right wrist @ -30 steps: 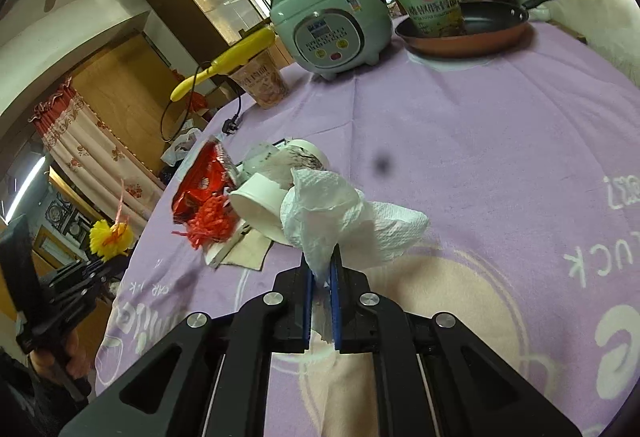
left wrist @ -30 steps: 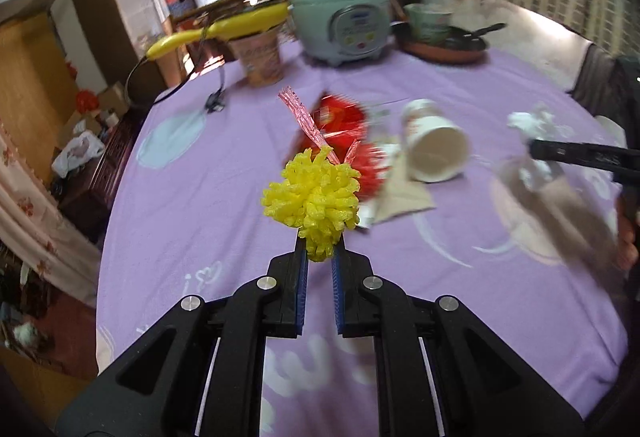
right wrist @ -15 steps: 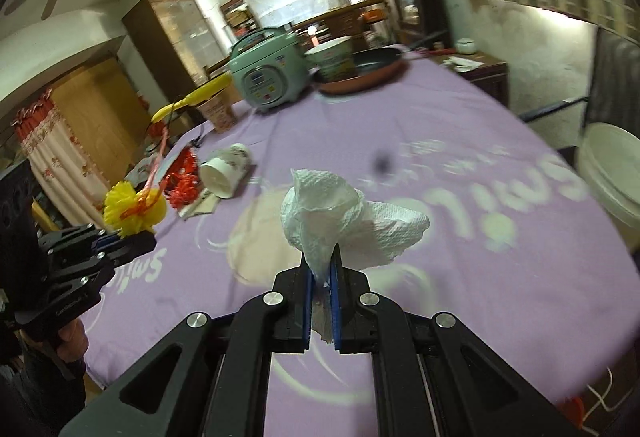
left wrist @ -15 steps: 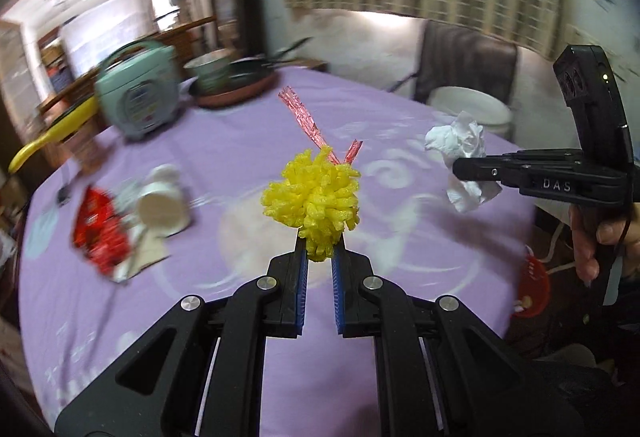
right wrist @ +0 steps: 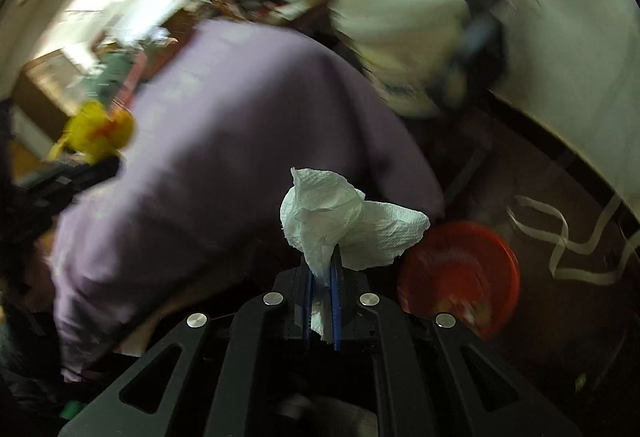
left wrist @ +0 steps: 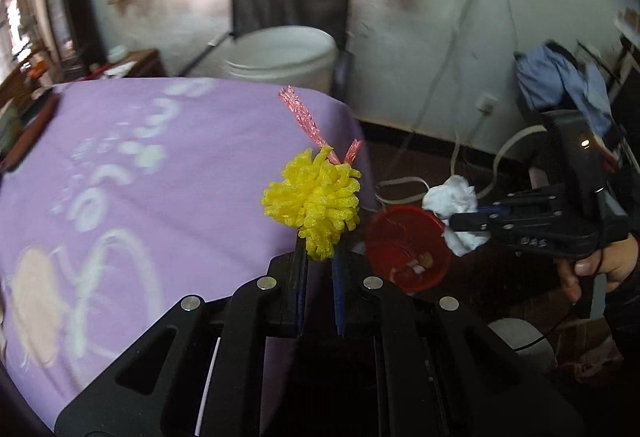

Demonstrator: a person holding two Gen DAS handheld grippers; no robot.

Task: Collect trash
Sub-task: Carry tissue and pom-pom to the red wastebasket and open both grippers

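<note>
You have open floor [left wrist: 472,157] around the red bin [left wrist: 408,249]; the desk [left wrist: 160,173] edge crowds its left, and cords [right wrist: 568,249] trail behind.

My left hand-held gripper [left wrist: 319,263] pinches yellow foam netting [left wrist: 313,203] at the purple worktop [left wrist: 140,173] edge. My right hand-held gripper [left wrist: 454,224] grips crumpled tissue [left wrist: 452,197] above a red bin [left wrist: 404,249] on the floor.

Yellow pom-pom [left wrist: 312,205] w/ pink tie, white tissue wad [right wrist: 344,225]; red bin [right wrist: 460,273] below.
</note>
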